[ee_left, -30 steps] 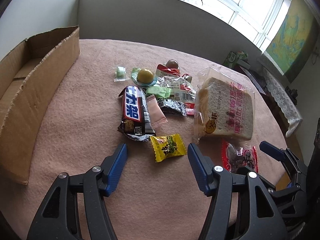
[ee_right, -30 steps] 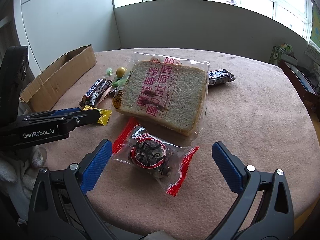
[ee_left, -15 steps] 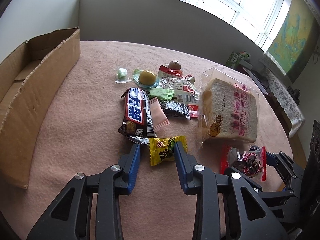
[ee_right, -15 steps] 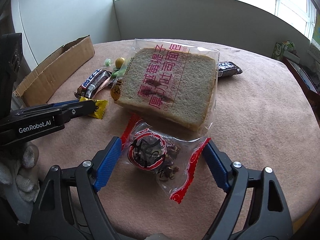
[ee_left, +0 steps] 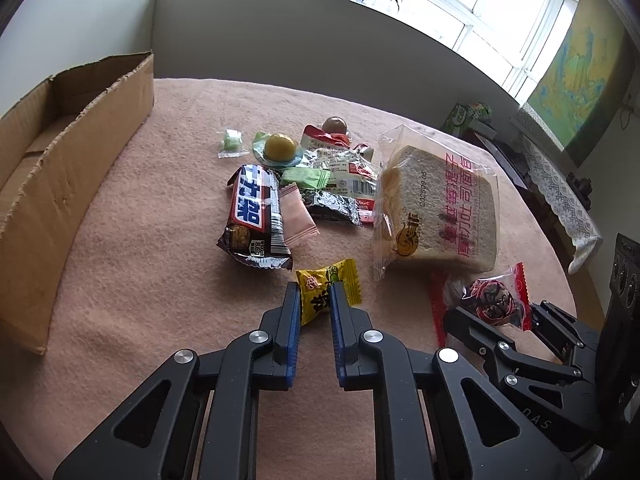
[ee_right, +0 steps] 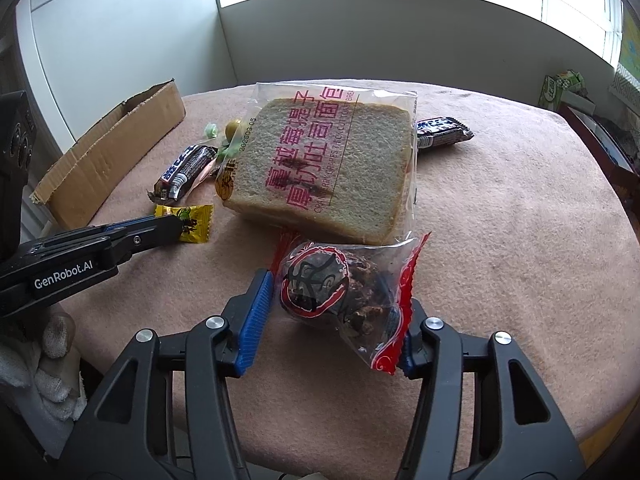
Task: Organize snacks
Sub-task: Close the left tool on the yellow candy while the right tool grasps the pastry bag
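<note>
My left gripper (ee_left: pixel 315 300) is shut on a small yellow candy packet (ee_left: pixel 326 290), which also shows in the right wrist view (ee_right: pixel 192 222). My right gripper (ee_right: pixel 334 320) is shut on a red-edged clear packet of dark snack (ee_right: pixel 340 292), also seen in the left wrist view (ee_left: pixel 488 300). A bagged bread slice (ee_right: pixel 324 168) lies just beyond it. A dark chocolate bar (ee_left: pixel 256 216) and several small wrapped sweets (ee_left: pixel 320 168) lie mid-table.
An open cardboard box (ee_left: pixel 60 168) stands at the left on the pink tablecloth (ee_left: pixel 140 240). A second dark bar (ee_right: pixel 440 132) lies behind the bread. The round table's edge (ee_right: pixel 600 400) is near on the right.
Both grippers moved forward and closed: the left onto the yellow candy packet, the right onto the red-edged snack packet.
</note>
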